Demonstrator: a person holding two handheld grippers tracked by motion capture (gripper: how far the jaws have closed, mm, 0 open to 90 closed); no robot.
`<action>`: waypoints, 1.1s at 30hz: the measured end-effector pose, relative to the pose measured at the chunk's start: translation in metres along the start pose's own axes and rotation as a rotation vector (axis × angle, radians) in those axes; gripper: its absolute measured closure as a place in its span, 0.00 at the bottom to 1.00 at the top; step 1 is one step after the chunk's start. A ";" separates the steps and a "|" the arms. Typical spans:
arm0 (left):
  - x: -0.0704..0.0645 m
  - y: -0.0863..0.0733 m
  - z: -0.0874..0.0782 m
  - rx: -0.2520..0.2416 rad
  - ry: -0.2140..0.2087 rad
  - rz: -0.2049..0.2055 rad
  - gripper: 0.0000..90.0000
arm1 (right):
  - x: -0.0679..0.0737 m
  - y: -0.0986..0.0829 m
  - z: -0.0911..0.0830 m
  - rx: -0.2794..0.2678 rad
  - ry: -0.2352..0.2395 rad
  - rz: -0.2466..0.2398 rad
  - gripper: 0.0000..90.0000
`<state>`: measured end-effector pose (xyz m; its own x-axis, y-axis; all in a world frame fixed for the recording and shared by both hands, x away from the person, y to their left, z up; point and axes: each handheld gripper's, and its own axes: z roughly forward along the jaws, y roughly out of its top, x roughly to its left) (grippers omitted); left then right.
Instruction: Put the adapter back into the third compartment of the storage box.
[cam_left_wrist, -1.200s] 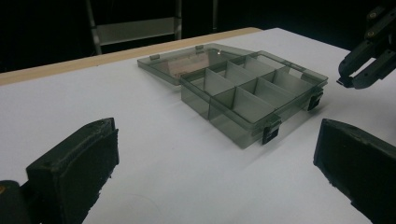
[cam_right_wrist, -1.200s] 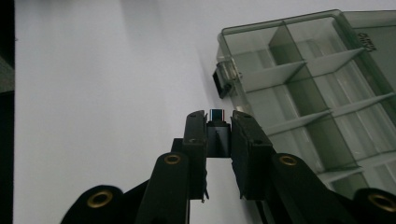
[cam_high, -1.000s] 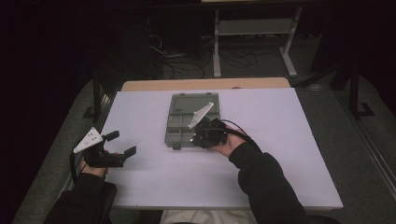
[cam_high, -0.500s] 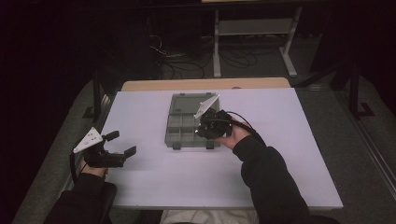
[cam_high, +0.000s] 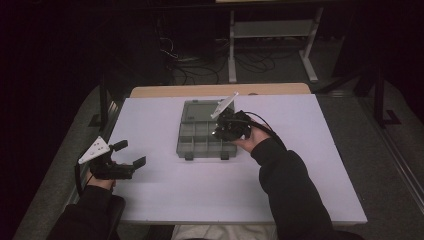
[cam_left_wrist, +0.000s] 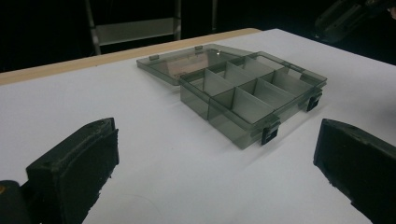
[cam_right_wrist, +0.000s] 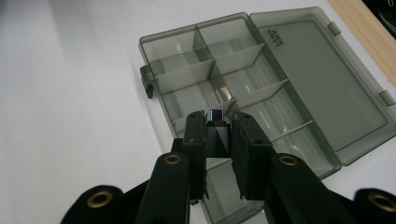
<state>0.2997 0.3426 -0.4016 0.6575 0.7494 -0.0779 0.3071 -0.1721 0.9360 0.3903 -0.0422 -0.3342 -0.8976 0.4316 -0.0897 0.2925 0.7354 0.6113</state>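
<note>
A smoky grey compartment box (cam_high: 200, 142) lies open in the middle of the white table, its lid (cam_right_wrist: 317, 74) folded flat on the far side. My right gripper (cam_right_wrist: 218, 128) hovers over the box's right-hand compartments, shut on a small black adapter (cam_right_wrist: 217, 135) with a metal end; in the high view that gripper (cam_high: 220, 131) is above the box's right edge. My left gripper (cam_high: 131, 153) stands open near the table's left edge, well apart from the box (cam_left_wrist: 252, 93), with nothing between its fingers (cam_left_wrist: 74, 172). The compartments look empty.
The white table top (cam_high: 300, 175) has a wooden strip (cam_high: 220, 90) along its far edge. Beyond it stand a metal frame (cam_high: 270, 30) and cables on a dark floor. The right gripper (cam_left_wrist: 345, 16) shows at the top right of the left gripper view.
My right gripper has carried the small black adapter a little farther from the person, over the box. The left gripper has stayed put.
</note>
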 end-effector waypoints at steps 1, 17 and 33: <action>0.000 0.000 0.000 0.000 0.000 0.000 0.00 | -0.001 0.001 0.000 0.001 0.000 0.003 0.83; 0.000 0.000 0.000 -0.001 -0.002 0.001 0.00 | -0.018 0.014 0.013 0.022 -0.007 0.020 0.83; 0.000 0.000 0.000 -0.002 -0.003 -0.002 0.00 | -0.037 0.011 0.028 0.040 -0.026 0.054 0.83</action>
<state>0.2999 0.3430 -0.4017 0.6591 0.7477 -0.0808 0.3069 -0.1693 0.9366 0.4356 -0.0352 -0.3457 -0.8715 0.4842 -0.0781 0.3537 0.7308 0.5838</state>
